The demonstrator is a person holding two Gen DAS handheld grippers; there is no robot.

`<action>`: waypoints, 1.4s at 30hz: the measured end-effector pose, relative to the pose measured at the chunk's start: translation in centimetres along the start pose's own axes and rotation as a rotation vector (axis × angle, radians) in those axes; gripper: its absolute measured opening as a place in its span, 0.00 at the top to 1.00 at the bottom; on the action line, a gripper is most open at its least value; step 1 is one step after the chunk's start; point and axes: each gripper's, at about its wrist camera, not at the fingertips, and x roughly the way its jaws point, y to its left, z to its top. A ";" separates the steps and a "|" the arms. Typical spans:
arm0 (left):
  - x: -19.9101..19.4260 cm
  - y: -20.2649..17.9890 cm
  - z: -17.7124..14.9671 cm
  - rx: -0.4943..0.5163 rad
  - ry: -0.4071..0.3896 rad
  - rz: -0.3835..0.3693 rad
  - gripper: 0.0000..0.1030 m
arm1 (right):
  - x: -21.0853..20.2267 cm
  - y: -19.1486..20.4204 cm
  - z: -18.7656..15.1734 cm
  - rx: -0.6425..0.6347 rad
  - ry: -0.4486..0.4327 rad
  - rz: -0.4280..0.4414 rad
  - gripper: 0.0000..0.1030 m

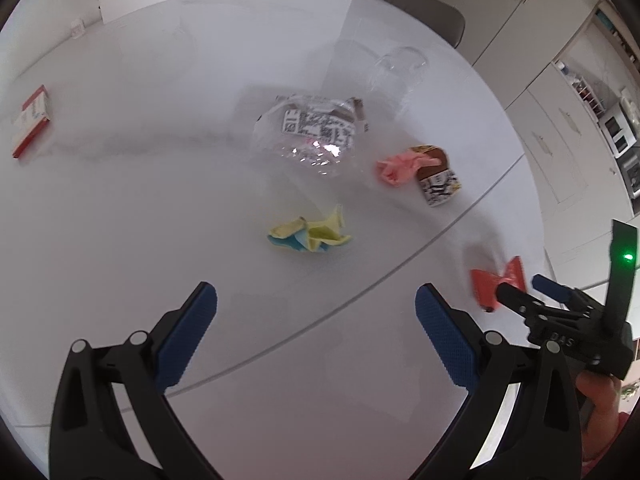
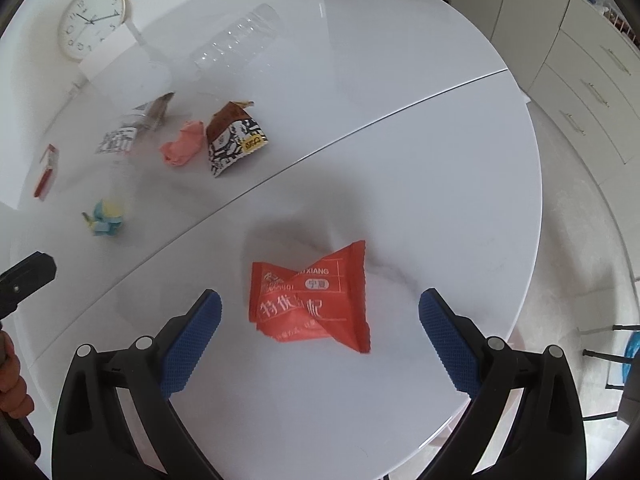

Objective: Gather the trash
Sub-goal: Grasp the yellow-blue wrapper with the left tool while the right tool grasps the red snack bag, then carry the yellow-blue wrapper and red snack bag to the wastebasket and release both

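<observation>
A red snack wrapper (image 2: 310,300) lies flat on the white round table (image 2: 440,160), just ahead of my open right gripper (image 2: 320,312), between its spread blue pads. The left wrist view shows that wrapper (image 1: 494,282) at the right, with the right gripper (image 1: 520,286) beside it. My left gripper (image 1: 316,308) is open over bare table. Ahead of it lie a yellow-and-blue paper wad (image 1: 310,234), a pink crumpled paper (image 1: 398,166), a brown patterned carton (image 1: 438,178) and a clear plastic bag with printed packaging (image 1: 312,132).
A clear plastic bottle (image 2: 240,40) lies at the far side. A red-and-white box (image 1: 30,120) sits at the left, with a wall clock (image 2: 91,20) behind. The table edge curves close on the right, with cabinets (image 2: 592,80) and floor beyond. A seam crosses the tabletop.
</observation>
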 end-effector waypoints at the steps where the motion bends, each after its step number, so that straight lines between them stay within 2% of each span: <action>1: 0.6 0.2 0.2 0.003 0.004 -0.002 0.08 | 0.1 0.2 0.0 -0.007 -0.001 -0.011 0.05; 2: 0.9 0.3 0.4 0.006 0.004 0.000 0.08 | 0.2 0.3 0.1 -0.012 -0.003 -0.019 0.05; 4: 1.6 0.3 0.7 0.014 0.006 0.006 0.08 | 0.4 0.8 0.0 -0.030 -0.003 -0.035 0.13; 7: 2.5 0.2 1.1 0.022 0.009 0.011 0.08 | 0.9 1.4 0.0 -0.052 0.019 -0.033 0.36; 9: 3.0 0.0 1.4 0.023 0.011 0.010 0.08 | 1.2 1.5 -0.2 -0.052 0.029 -0.022 0.45; 13: 3.7 -0.3 2.0 0.026 0.004 0.014 0.08 | 0.8 1.7 -0.5 -0.075 0.018 -0.020 0.50; 18: 4.7 -0.6 2.5 0.034 0.008 0.032 0.10 | 0.3 1.0 -0.8 -0.065 0.020 0.005 0.50; 21: 5.7 -1.2 2.7 0.056 0.013 0.093 0.14 | -0.4 0.4 -1.0 -0.049 0.012 0.027 0.51; 23: 6.2 -1.2 2.9 0.054 0.023 0.097 0.24 | -0.7 0.2 -1.2 -0.039 0.006 0.038 0.50; 32: 6.5 -1.0 3.1 0.040 0.022 0.113 0.43 | -1.5 -0.4 -1.2 -0.015 0.006 0.066 0.50; 37: 6.6 -1.1 3.1 0.033 0.030 0.094 0.48 | -1.5 -0.5 -1.6 -0.008 0.010 0.076 0.50; 42: 5.2 -1.5 2.6 0.030 0.029 0.078 0.48 | -2.5 -0.9 -2.1 -0.002 -0.007 0.088 0.50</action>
